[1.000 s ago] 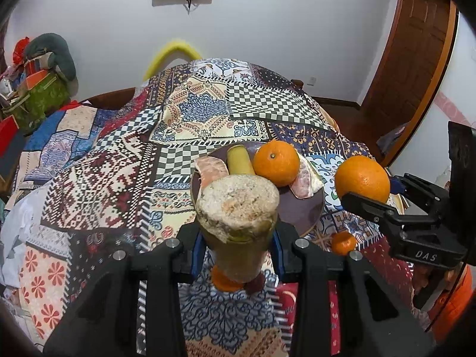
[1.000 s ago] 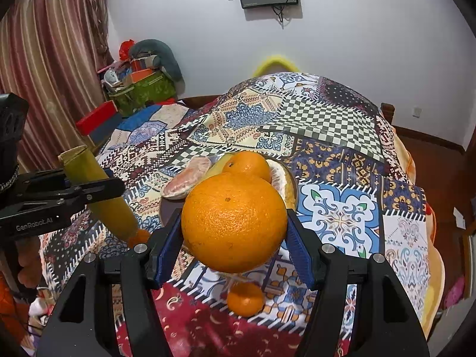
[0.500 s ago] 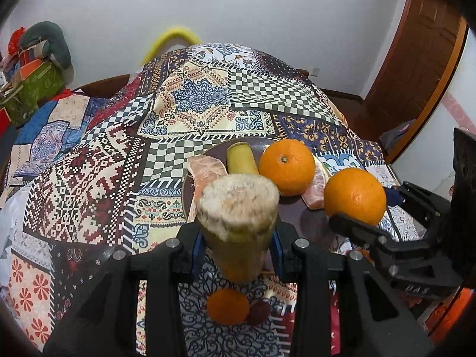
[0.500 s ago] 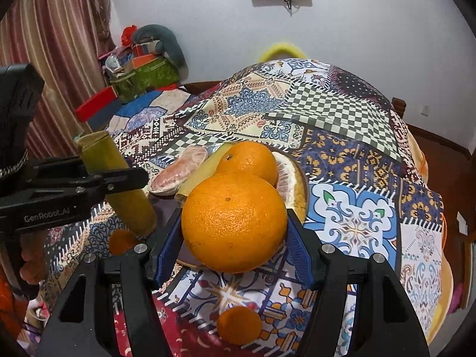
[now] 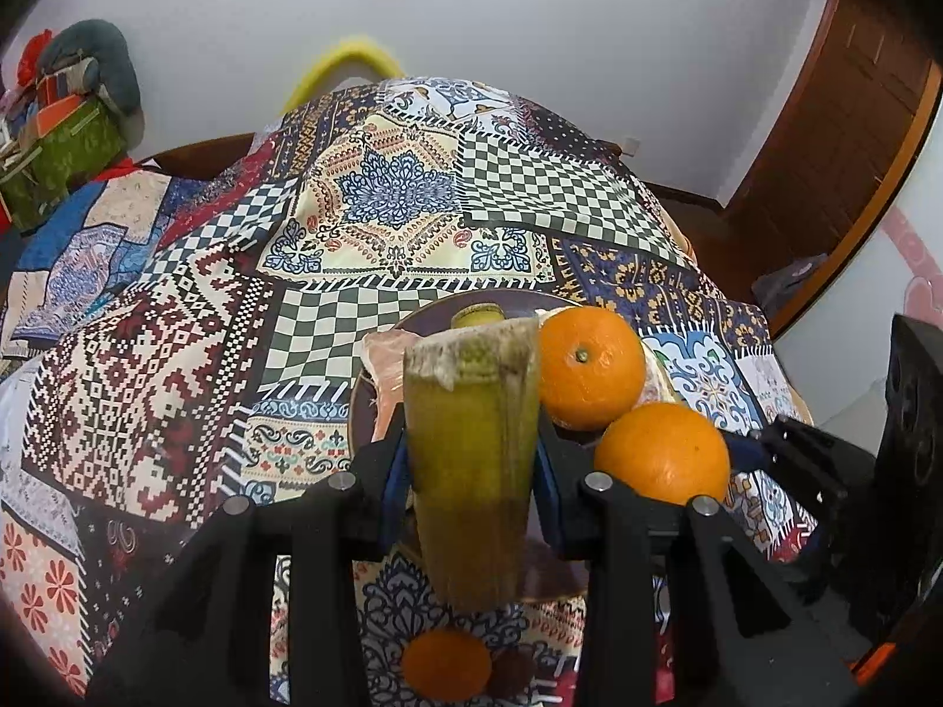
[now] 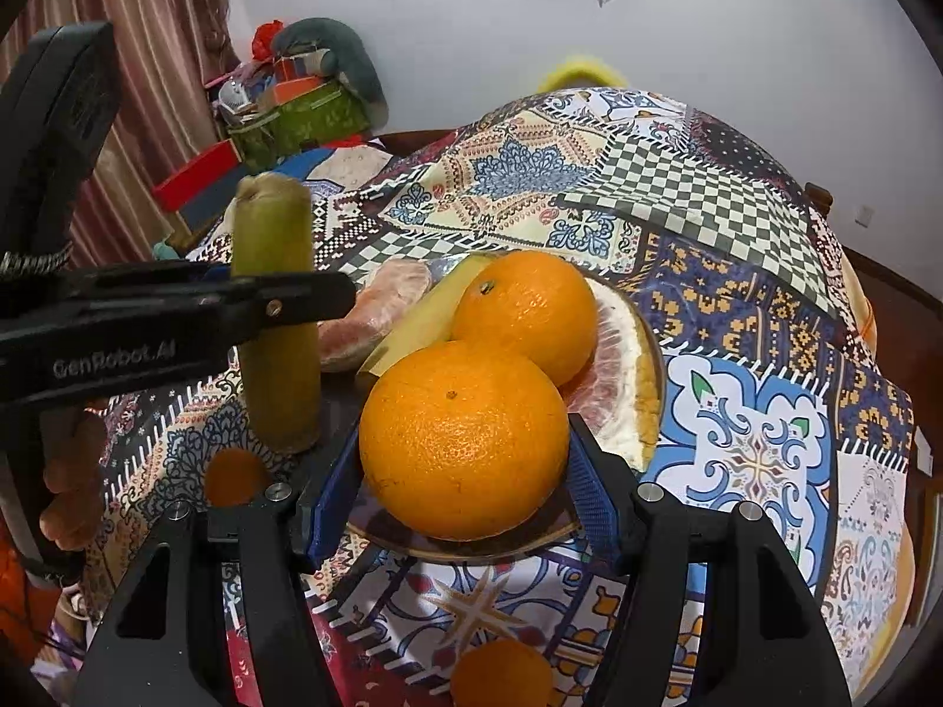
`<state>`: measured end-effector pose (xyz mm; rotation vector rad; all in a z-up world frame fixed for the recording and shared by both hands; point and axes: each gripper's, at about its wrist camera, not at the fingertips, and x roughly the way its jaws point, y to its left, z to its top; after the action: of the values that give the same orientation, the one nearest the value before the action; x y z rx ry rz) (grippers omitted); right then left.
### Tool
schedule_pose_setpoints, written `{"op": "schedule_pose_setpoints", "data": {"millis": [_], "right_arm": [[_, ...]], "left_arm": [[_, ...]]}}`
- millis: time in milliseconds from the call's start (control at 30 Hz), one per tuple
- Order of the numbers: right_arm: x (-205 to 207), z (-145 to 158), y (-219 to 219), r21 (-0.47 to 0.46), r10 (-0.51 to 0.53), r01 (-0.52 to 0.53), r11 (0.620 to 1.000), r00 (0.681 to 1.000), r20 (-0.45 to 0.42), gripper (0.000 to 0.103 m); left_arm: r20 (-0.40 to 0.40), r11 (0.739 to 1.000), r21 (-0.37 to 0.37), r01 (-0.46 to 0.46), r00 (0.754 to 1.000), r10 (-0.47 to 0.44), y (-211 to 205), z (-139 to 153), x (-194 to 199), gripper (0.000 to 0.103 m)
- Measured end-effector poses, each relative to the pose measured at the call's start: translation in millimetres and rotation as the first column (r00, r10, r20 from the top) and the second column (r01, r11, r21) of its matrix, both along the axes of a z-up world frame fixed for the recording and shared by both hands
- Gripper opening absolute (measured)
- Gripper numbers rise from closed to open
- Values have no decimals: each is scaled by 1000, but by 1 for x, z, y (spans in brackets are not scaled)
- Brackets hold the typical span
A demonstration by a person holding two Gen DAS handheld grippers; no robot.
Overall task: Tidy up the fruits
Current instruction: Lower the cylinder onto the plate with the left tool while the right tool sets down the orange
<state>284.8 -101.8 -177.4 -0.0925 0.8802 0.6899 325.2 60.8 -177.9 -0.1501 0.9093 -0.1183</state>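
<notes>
Green cane (image 5: 471,465) pinched in left gripper (image 5: 471,474), frame centre; orange (image 6: 464,439) clamped in right gripper (image 6: 464,489), over plate (image 6: 501,545), lower centre.

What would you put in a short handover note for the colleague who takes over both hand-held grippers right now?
Left hand-held gripper: shut on the sugarcane piece, upright over the plate's near edge.
Right hand-held gripper: shut on the large orange, over the plate.
On the plate: another orange, pomelo segments, a second cane piece.
Left: release both, then collect the small tangerines on the cloth.
</notes>
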Motion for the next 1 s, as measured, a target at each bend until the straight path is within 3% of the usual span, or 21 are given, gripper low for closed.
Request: {"op": "schedule_pose_setpoints", "data": {"millis": [500,833,1000], "right_arm": [[7,-13,4,-9,14,-15,1000,999,-47,62],[6,-10,3,-36,-12,10,999,999,-50,63],[-2,13,-7,9,-44,43,999,999,20,76]], "left_arm": [[-14,1000,-17,-13,1000,12,2,-9,6,37],[42,1000,3,-21,999,21,5,12,-12,38],[85,999,17,-27,996,25,5,30,-26,38]]}}
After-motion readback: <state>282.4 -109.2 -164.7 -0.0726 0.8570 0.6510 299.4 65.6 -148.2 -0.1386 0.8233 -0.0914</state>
